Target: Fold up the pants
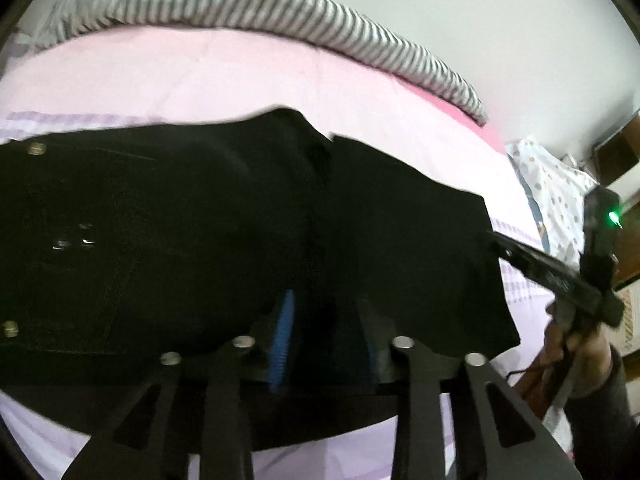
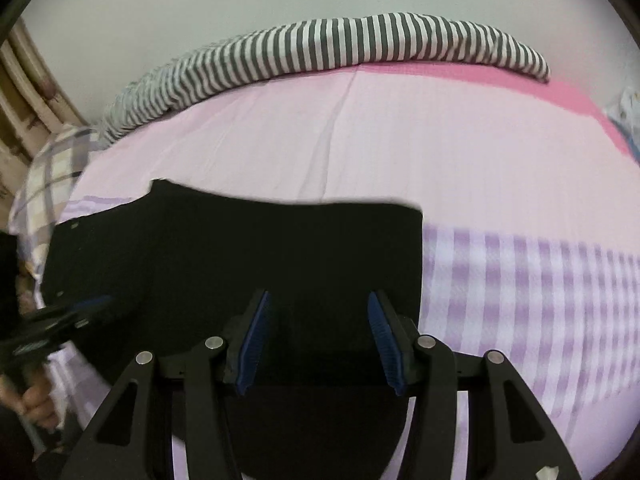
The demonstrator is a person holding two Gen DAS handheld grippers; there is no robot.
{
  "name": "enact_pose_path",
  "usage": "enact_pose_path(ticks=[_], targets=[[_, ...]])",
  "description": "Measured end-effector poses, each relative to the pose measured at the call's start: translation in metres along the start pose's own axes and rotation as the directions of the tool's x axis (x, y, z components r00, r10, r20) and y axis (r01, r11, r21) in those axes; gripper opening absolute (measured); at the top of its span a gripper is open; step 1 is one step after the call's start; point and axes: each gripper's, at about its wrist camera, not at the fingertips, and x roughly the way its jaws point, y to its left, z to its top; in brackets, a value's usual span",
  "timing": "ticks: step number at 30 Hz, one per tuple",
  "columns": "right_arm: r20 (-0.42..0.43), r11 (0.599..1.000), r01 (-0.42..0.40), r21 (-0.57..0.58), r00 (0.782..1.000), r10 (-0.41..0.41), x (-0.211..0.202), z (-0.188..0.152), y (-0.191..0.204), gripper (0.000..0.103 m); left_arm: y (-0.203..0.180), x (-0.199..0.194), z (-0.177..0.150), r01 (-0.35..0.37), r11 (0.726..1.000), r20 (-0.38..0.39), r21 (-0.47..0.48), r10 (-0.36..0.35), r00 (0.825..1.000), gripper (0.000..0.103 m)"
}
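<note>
Folded black pants [image 1: 240, 220] lie on a pink sheet [image 2: 360, 140]. Left gripper [image 1: 326, 332] and right gripper [image 2: 316, 336] hover spread above them, pinching nothing. No writing is legible.

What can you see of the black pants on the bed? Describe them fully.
The black pants look like dark denim, with faint seam stitching and metal rivets. They lie folded and fairly flat on the pink sheet. Both wrist views show open gripper fingers above the fabric, neither clearly pinching it.
</note>
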Motion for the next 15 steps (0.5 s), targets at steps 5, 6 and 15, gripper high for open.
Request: enact_pose_path(ticks=[5,6,15], targets=[[-0.008,1.000,-0.004,0.016,1.000,0.004,0.021,0.016,0.005,0.049,0.036,-0.037,-0.007,-0.041,0.994,0.070,-0.100,0.048,0.996,0.041],[-0.012,1.000,-0.002,0.014,1.000,0.002,0.022,0.018,0.008,0.049,0.048,-0.047,-0.010,-0.056,0.989,0.084,-0.135,0.068,0.994,0.041],[-0.066,0.995,-0.097,-0.030,0.993,0.095,0.028,0.000,0.053,0.050,0.140,-0.119,-0.039,-0.113,0.887,0.189,-0.448,0.217,0.958,0.044]])
